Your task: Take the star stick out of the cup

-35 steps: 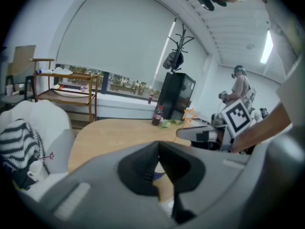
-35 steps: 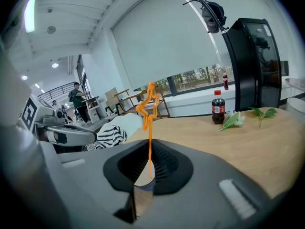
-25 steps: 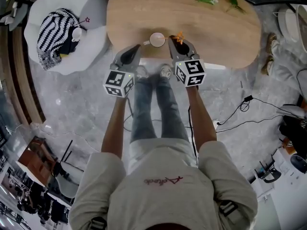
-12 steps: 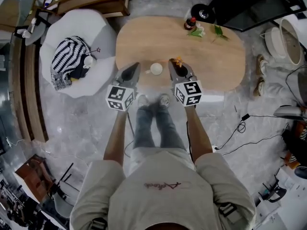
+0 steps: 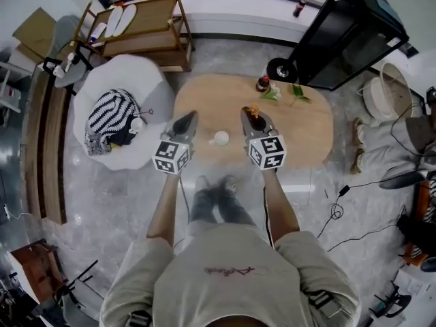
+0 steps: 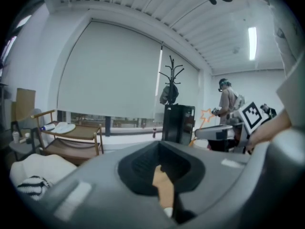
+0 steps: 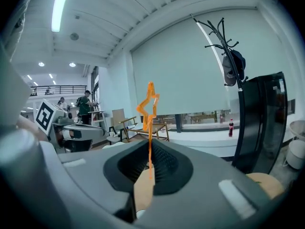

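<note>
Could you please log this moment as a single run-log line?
phase: star stick out of cup | right gripper: shut on star stick, star up | left gripper: shut, empty | cup: on table

The left forearm (image 5: 165,203) and right forearm (image 5: 278,199) reach forward side by side. The left hand-held gripper (image 5: 189,114) has its jaws together, empty; the right hand-held gripper (image 5: 248,111) pinches the star stick (image 7: 150,142) upright.

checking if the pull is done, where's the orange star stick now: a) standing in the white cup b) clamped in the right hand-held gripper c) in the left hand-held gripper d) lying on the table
b: the right hand-held gripper is shut on the star stick, apart from the white cup.
</note>
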`<state>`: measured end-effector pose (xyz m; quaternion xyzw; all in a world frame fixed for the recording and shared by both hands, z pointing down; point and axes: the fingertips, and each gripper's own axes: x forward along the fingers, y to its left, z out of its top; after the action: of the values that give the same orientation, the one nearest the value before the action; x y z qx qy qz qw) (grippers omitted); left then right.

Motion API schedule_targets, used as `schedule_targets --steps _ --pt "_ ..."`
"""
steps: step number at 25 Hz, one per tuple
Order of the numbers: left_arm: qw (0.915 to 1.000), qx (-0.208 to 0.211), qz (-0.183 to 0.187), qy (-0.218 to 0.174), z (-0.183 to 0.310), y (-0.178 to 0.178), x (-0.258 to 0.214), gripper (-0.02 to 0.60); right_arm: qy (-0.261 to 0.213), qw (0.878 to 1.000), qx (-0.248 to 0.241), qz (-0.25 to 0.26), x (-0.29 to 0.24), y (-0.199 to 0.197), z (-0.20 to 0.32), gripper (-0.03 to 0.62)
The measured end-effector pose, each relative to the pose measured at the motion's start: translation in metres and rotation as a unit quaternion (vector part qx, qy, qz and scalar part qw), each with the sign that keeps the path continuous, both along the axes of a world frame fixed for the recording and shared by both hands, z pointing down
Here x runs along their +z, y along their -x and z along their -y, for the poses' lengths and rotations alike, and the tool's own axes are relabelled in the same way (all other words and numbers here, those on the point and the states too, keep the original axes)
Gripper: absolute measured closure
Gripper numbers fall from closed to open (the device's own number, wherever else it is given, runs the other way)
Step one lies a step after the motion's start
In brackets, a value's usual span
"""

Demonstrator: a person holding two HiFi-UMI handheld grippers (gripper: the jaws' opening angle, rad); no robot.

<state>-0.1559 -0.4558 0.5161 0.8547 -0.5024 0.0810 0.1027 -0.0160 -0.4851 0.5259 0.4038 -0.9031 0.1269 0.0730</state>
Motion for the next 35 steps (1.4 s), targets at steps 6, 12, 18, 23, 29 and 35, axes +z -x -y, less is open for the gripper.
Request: schedule_targets --steps 6,12,18,23,29,35 --pt "0.9991 -0.009 0.002 -0.04 0.007 0.006 -0.062 0.58 -0.04 0.999 -0.004 -0.001 -0.06 -0.003 0.006 0.577" --pt "0.9971 -0.006 -0.004 -0.076 0.002 -0.009 -0.109 0.58 -0.07 0.998 0.0 0.006 -0.104 -0.01 -0.005 0.577" --pt "0.9961 -0.007 -0.007 -0.088 -0.012 -0.016 -0.13 0.58 -0.078 0.997 0.008 0.004 -0.121 -0.023 -0.021 0.577" --pt "0.9959 -0.009 -0.002 -0.09 -0.019 -0.015 -0.136 0.58 -0.082 0.997 0.016 0.003 -0.127 -0.035 -0.027 0.577" --pt "0.9954 -0.01 0.005 -0.096 -0.018 -0.018 -0.141 0.578 -0.091 0.996 0.015 0.002 -0.134 -0.039 -0.023 0.577" --pt "0.9956 -0.007 0.008 -0.093 -0.018 -0.026 -0.138 0.58 -0.09 0.996 0.01 0.007 -0.134 -0.04 -0.022 0.578"
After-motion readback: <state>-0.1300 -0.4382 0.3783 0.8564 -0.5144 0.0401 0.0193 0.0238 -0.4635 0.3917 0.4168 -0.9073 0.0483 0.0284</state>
